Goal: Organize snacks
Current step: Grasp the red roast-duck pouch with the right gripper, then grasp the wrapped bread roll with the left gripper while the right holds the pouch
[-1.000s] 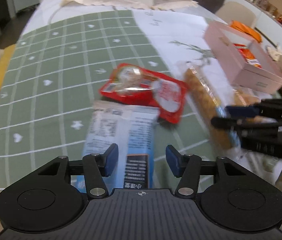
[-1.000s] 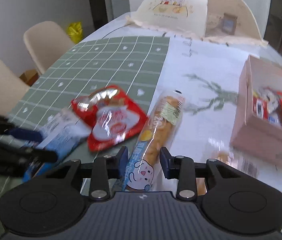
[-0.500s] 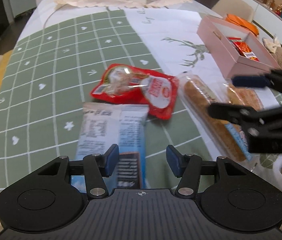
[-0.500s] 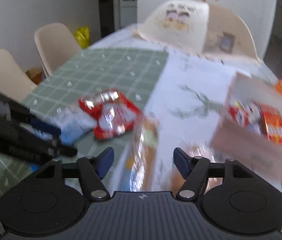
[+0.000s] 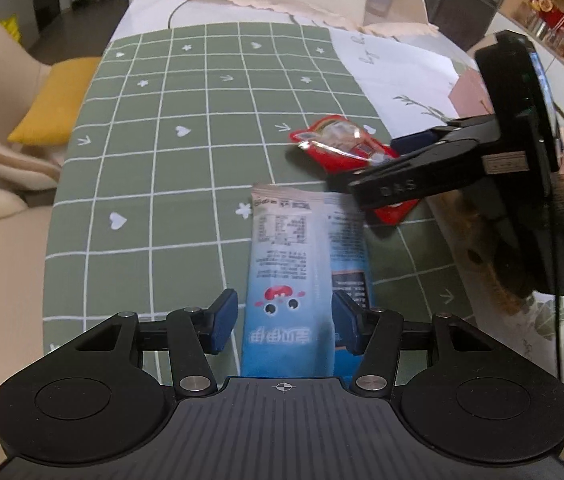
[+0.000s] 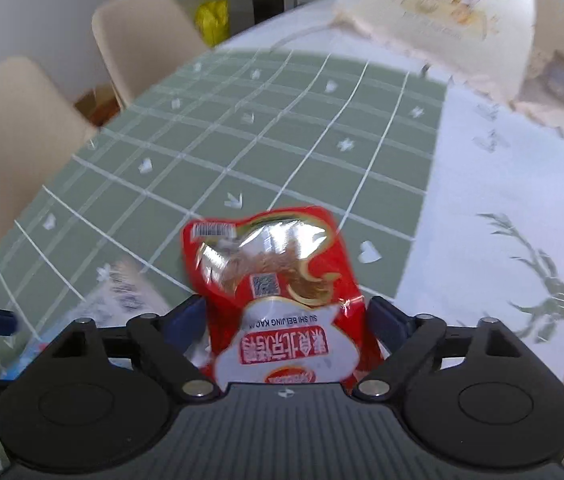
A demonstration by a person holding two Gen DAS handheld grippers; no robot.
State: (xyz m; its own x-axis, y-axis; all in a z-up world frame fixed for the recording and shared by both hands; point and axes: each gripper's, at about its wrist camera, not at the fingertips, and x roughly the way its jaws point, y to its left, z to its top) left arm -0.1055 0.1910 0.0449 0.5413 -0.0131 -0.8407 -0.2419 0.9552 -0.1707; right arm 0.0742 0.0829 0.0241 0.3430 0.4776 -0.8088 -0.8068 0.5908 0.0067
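A blue and white snack packet (image 5: 302, 264) lies flat on the green checked cloth (image 5: 186, 168). My left gripper (image 5: 285, 321) is open, its near end between the two fingers. A red snack packet (image 6: 278, 292) lies just beyond it; it also shows in the left wrist view (image 5: 338, 148). My right gripper (image 6: 282, 320) is open, with the red packet between its fingers; it reaches in from the right in the left wrist view (image 5: 386, 184). The blue packet shows blurred at lower left of the right wrist view (image 6: 122, 300).
A pink box (image 5: 468, 92) sits on the white cloth at the right, mostly hidden by the right gripper. A long bread-stick packet (image 5: 494, 276) lies behind it. A cream food cover (image 6: 442, 12) stands at the far end. Beige chairs (image 6: 138, 36) line the left side.
My right gripper has swung left from the long packet and the pink box over to the red packet, still open. My left gripper has moved forward along the blue packet.
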